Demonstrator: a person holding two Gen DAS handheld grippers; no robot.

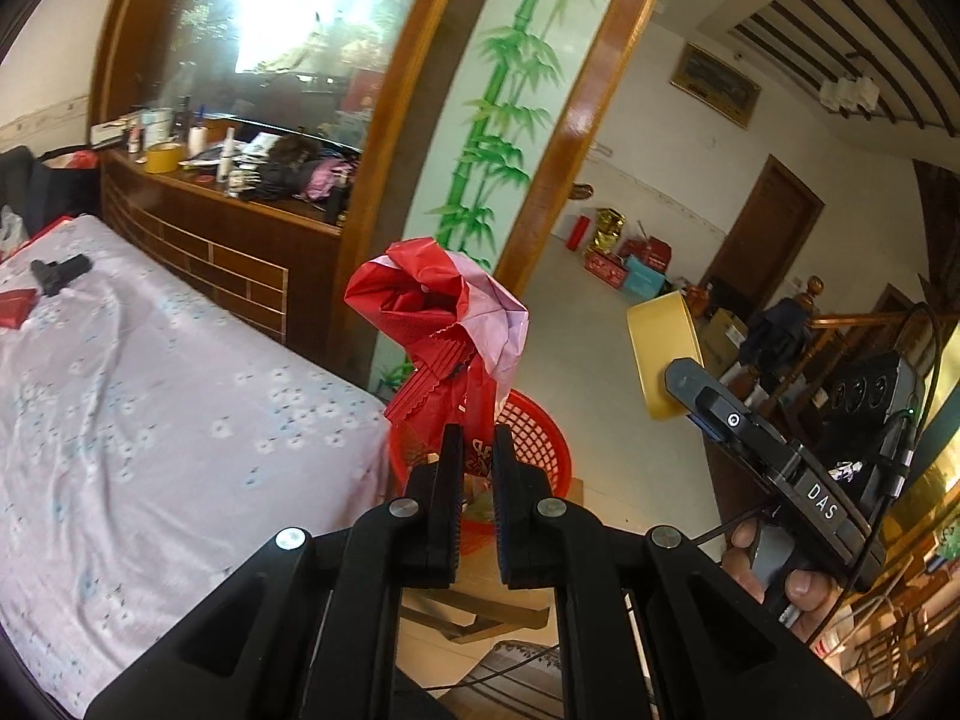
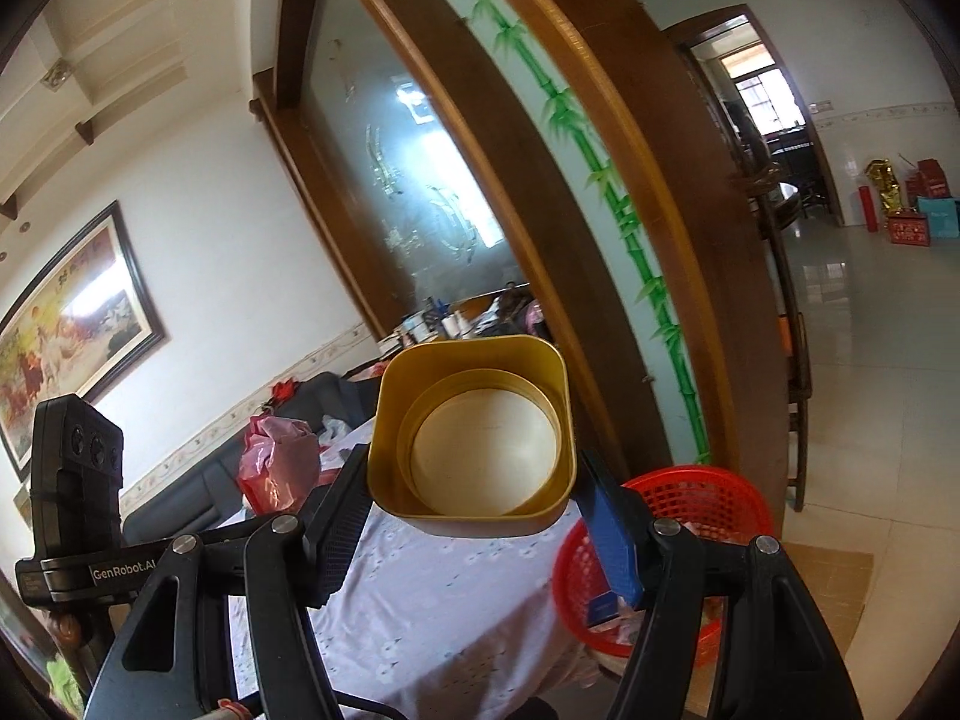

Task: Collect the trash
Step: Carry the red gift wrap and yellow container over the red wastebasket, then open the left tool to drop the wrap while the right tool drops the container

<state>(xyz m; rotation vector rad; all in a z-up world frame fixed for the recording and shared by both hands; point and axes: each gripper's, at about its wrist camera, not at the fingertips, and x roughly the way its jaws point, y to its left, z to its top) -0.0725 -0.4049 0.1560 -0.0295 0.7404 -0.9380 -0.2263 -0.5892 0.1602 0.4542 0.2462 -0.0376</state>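
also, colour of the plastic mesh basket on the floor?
Red; the plastic mesh basket shows best in the right wrist view.

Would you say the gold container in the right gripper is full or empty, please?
Empty: the right wrist view looks straight into the gold container, showing only its bare pale bottom.

Red plastic mesh basket [image 1: 534, 444] on floor, tight against corner of floral-sheeted bed [image 1: 150, 390]. Wooden partition with bamboo-painted panel [image 1: 510, 120] rises just behind basket. Tiled floor [image 2: 870, 360] to right open toward doorway. Crumpled red-and-pink paper wrapper [image 1: 444, 324] above basket mouth; gold square tin [image 2: 474, 438] beside it.
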